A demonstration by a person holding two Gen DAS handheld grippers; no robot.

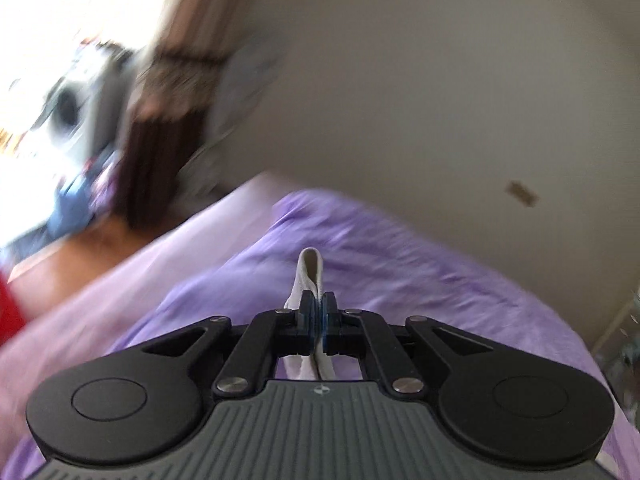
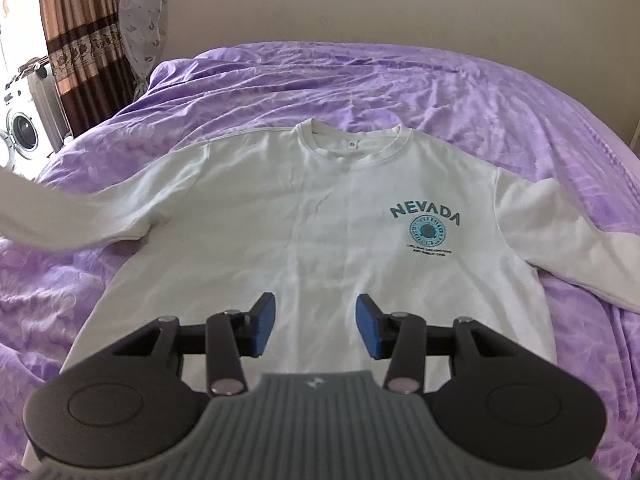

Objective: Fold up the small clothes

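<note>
- While the white sweatshirt lies face up on the purple bed, the sleeve fold is in hand.
- The left gripper is clamped on a white sleeve cuff, lifted at 9 o'clock.
- The right gripper hovers half open over the hem, holding nothing.
- Next, I judge, the sleeve must go across the chest.

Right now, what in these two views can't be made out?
- Left wrist view: room at left smeared by motion blur; white cloth in the shut left gripper hidden below the fingers.
- Right wrist view: sweatshirt hem hidden behind the right gripper; small print under the logo unreadable.
</note>
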